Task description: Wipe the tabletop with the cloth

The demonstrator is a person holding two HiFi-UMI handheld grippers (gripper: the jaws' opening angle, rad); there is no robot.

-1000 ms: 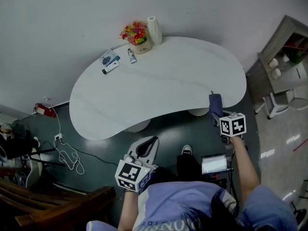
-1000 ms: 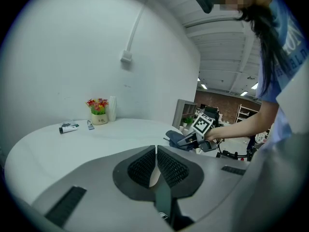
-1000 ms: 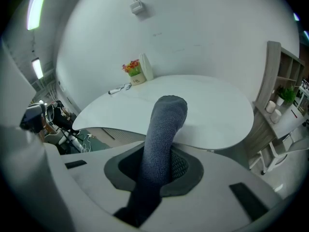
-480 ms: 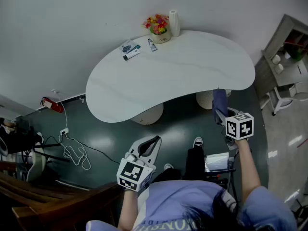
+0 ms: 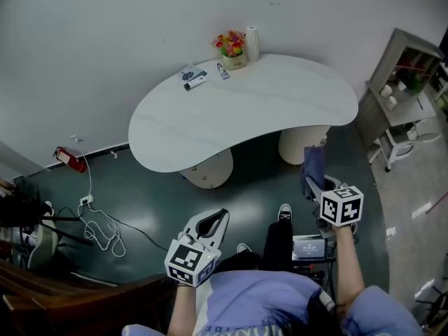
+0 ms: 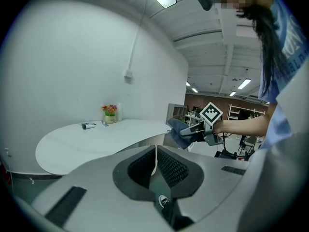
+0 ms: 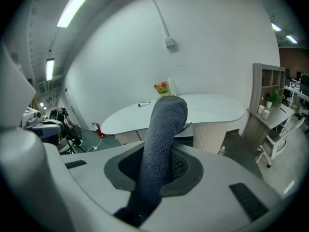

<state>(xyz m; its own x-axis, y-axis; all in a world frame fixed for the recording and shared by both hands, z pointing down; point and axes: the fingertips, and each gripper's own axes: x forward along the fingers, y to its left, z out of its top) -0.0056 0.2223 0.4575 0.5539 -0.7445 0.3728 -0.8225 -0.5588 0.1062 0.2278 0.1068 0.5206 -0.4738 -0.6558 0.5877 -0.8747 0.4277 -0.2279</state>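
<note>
The white bean-shaped tabletop (image 5: pixel 238 114) lies ahead of me, also seen as a pale slab (image 6: pixel 91 139) in the left gripper view and beyond the jaws (image 7: pixel 203 108) in the right gripper view. My right gripper (image 5: pixel 311 176) is shut on a dark blue cloth (image 5: pixel 313 166), held in the air short of the table's near edge. The cloth (image 7: pixel 161 144) stands up between the jaws and hides the gap. My left gripper (image 5: pixel 217 219) is shut with nothing in it, low and well back from the table.
At the table's far edge stand a flower pot (image 5: pixel 232 47), a white roll (image 5: pixel 251 42), a tube (image 5: pixel 222 71) and a small packet (image 5: pixel 192 77). A grey shelf unit (image 5: pixel 402 82) stands at the right. Cables (image 5: pixel 98 215) lie on the dark floor at left.
I have stepped back from the table: it now sits farther off and higher in the head view. The right gripper still holds the cloth, now away from the table edge.
</note>
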